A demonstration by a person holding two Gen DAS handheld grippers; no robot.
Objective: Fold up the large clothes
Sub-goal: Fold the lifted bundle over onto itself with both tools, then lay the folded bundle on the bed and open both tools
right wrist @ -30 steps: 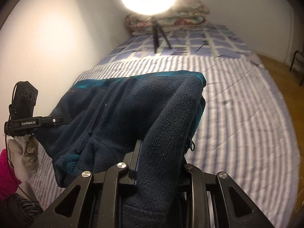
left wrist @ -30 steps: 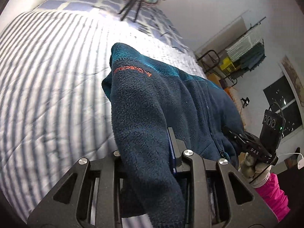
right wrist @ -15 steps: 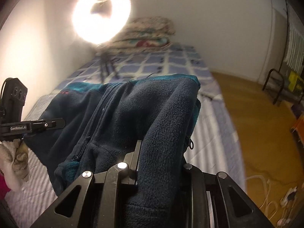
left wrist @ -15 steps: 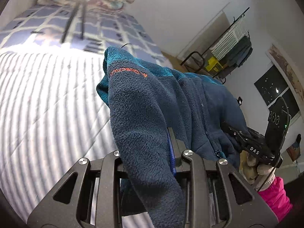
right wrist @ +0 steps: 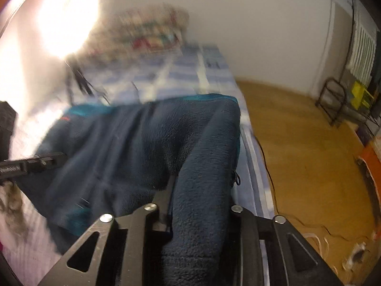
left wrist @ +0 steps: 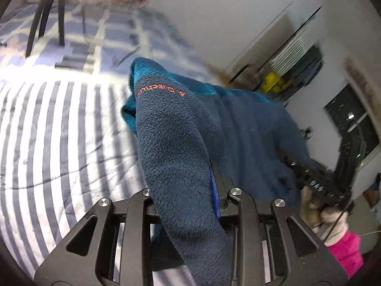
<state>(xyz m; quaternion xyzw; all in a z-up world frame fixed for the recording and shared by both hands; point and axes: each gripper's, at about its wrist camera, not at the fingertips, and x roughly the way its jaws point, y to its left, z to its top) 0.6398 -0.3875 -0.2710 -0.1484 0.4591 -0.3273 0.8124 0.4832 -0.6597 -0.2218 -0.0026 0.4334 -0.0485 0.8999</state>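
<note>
Fleece jacket [left wrist: 181,147], dark navy with a teal collar band and orange chest lettering, hangs stretched between our two tools above the bed [left wrist: 54,128]. We see the left hand-held gripper [left wrist: 188,190] clamped on a thick fold of the jacket, which drapes back over its frame. The right hand-held gripper [right wrist: 202,190] has a similar fold between its jaws; these have just been opening, and the fleece fills the gap, so we cannot tell whether the pads press on it. Ahead of the left tool lies the striped blanket; to the right tool's right lies wooden floor [right wrist: 304,157]. A bright ring light [right wrist: 66,19] glares ahead-left.
</note>
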